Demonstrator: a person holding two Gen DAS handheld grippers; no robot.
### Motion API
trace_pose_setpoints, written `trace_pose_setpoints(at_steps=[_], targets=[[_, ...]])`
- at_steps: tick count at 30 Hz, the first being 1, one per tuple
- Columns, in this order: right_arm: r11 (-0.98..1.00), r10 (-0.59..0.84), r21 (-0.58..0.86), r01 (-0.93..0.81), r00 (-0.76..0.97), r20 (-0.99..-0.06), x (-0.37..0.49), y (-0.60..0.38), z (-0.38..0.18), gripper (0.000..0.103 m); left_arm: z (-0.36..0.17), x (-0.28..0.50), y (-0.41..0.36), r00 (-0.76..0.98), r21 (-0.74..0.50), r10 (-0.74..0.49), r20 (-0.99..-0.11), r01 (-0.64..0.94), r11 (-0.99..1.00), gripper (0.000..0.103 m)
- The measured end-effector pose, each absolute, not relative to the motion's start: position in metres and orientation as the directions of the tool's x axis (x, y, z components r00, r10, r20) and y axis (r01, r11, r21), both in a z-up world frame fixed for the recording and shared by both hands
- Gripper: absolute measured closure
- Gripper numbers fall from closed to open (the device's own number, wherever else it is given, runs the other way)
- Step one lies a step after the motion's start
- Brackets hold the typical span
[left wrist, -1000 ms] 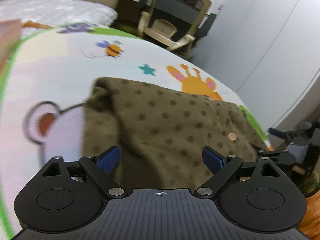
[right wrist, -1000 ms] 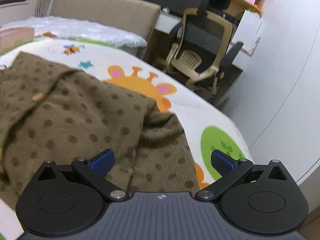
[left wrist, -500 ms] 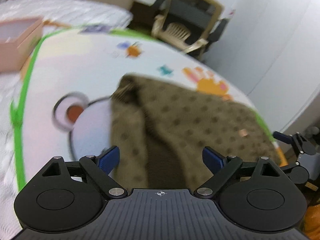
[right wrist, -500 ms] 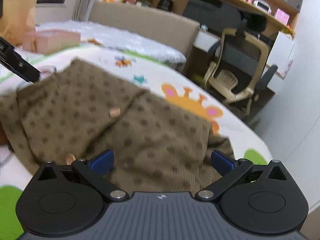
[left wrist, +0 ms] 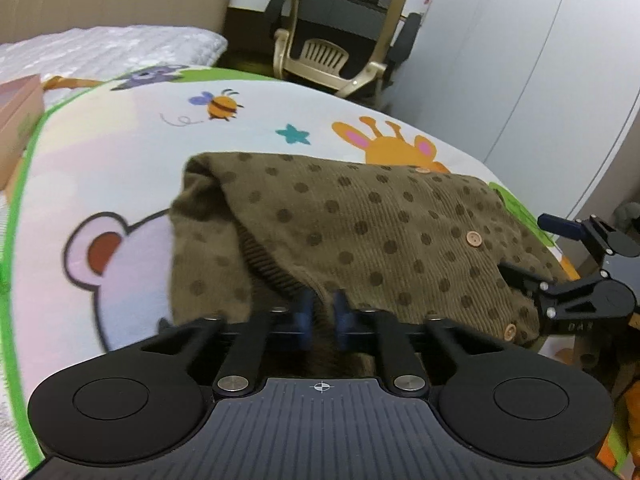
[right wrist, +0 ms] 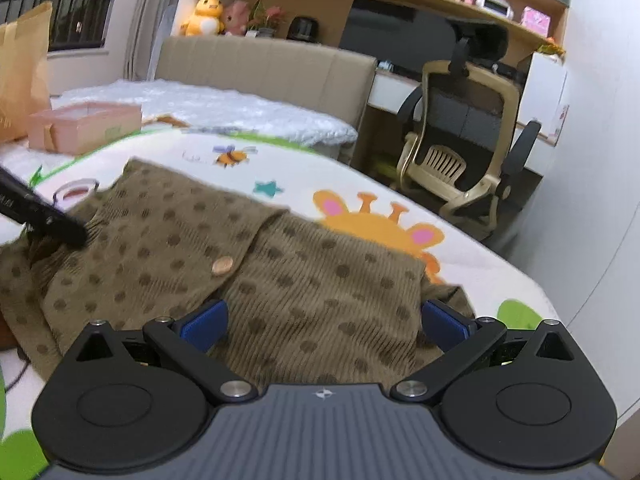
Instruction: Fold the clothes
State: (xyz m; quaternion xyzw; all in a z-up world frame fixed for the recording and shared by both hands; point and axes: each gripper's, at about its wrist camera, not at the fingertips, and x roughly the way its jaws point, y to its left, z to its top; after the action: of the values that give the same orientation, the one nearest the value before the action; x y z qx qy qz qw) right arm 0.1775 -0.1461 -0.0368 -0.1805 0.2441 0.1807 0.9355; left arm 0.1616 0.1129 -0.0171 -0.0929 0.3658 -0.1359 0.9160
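An olive-brown cardigan with dark dots and wooden buttons lies folded on a cartoon-print play mat. My left gripper is shut on the ribbed edge of the cardigan at its near side, with fabric pinched between the blue pads. My right gripper hovers open just over the cardigan, with nothing between its pads. In the left wrist view the right gripper shows at the cardigan's right end. A black finger of the left gripper rests at the cardigan's left end.
A pink box and a brown paper bag stand at the far left of the bed. A white quilt and a beige headboard lie behind. An office chair stands past the mat's right edge, beside a white wall.
My left gripper has gone from open to shut on the cardigan's ribbed edge. The right gripper stays open and has drawn back, so more of the cardigan shows.
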Motion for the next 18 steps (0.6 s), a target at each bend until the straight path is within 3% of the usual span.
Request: trace_pose_setpoints(at_steps=[6, 11, 14, 16, 18], targets=[[0.853, 0.242, -0.267, -0.448, 0.793, -0.559, 0.183, -0.138, -0.046, 0.000, -0.026, 0.143, 0.124, 0.681, -0.208, -0.260, -0.685, 0.160, 0.965, 0.096], [0.831, 0.282, -0.258, -0.493, 0.773, -0.568, 0.177, -0.129, -0.046, 0.000, -0.023, 0.138, 0.131, 0.678, -0.241, -0.276, -0.682, 0.148, 0.959, 0.095], [0.810, 0.337, -0.238, -0.536, 0.757, -0.559, 0.166, -0.123, -0.042, 0.000, -0.022, 0.137, 0.137, 0.672, -0.301, -0.310, -0.673, 0.134, 0.944, 0.073], [0.795, 0.373, -0.224, -0.564, 0.745, -0.553, 0.158, -0.119, -0.039, 0.000, -0.020, 0.137, 0.142, 0.672, -0.356, -0.335, -0.660, 0.112, 0.928, 0.043], [0.778, 0.409, -0.211, -0.592, 0.732, -0.545, 0.151, -0.114, -0.036, 0.000, -0.019, 0.137, 0.144, 0.691, -0.337, -0.289, -0.663, 0.070, 0.939, 0.033]])
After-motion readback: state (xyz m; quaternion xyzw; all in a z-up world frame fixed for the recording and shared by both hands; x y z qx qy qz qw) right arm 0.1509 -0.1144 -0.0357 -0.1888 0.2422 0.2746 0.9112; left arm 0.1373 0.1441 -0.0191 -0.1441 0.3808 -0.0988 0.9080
